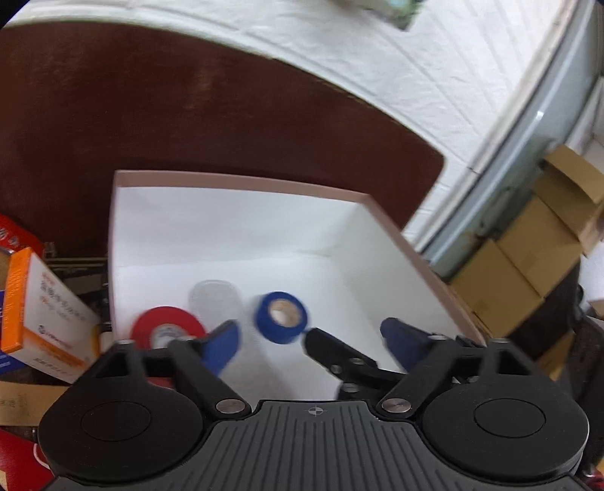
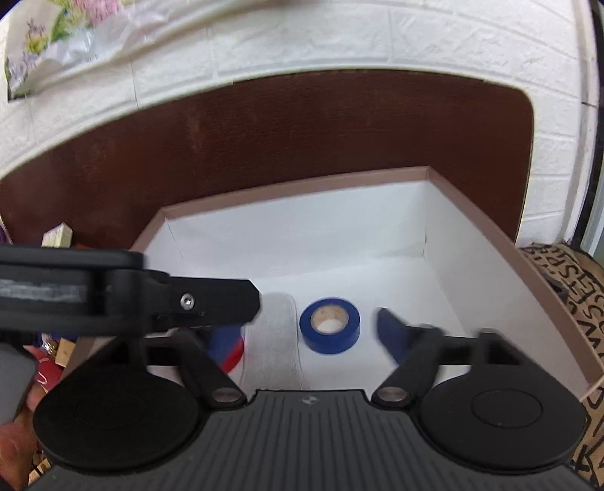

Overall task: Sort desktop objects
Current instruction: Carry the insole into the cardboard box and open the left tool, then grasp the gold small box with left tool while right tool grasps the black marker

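A white-lined box with a brown rim sits on the dark brown table. Inside lie a blue tape roll, a red tape roll and a clear tape roll. My left gripper is open above the box, empty, the blue roll between its fingers. My right gripper is open and empty over the box too. The black arm of the other gripper crosses the right wrist view and hides part of the red roll; its tip shows in the left wrist view.
An orange and white carton and a red box lie left of the box. Cardboard boxes are stacked at the right. A printed bag lies right of the box. White brick wall behind the table.
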### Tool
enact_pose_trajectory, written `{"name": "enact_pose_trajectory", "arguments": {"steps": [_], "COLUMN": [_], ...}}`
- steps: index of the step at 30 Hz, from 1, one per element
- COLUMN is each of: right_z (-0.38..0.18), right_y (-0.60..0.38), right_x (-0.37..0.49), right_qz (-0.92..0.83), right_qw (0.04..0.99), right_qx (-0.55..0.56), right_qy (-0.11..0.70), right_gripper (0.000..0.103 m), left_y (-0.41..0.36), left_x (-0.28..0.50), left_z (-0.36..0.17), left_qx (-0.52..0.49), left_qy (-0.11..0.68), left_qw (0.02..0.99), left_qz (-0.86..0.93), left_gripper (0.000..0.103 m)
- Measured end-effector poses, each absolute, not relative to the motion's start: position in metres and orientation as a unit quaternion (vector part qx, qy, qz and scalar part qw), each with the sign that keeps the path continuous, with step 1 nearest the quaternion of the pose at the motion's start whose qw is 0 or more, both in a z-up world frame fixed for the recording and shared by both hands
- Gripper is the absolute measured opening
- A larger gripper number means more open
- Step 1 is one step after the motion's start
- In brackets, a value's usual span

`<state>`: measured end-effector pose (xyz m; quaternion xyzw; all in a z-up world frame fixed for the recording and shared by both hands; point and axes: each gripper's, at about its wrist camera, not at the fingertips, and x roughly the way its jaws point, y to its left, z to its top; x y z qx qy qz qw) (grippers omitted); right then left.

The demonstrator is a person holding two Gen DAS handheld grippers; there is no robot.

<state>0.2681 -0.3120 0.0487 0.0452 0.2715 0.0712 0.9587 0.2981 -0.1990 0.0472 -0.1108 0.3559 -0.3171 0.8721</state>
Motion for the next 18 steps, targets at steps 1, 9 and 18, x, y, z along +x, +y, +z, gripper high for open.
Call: {"name": "enact_pose_trajectory", "arguments": {"steps": [1, 9, 18], "right_z": [0.051, 0.061, 0.070], "right_y": [-0.312, -0.310, -0.300], "right_x": [0.264, 0.238, 0.208], "right_qz": [0.074, 0.085, 0.099], "right_qw": [0.961, 0.965, 0.964], "right_qx": [0.040, 0.037, 0.049], "right_qy": [0.265, 0.245, 0.240], "right_gripper": [0.086, 0.101, 0.101], "left_y": [-0.201, -0.198, -0.180], "left_x": [0.292, 0.255, 0.223], "left_z": [0.050, 0.060, 0.069], "left_qx": [-0.102, -0.073, -0.081], "left_qy": [0.348, 0.319, 0.306], "left_qw": [0.880, 0.897, 0.905], "left_qz": [-0.307, -0.296, -0.286], "left_gripper": [0.103, 0.103, 0.103]}}
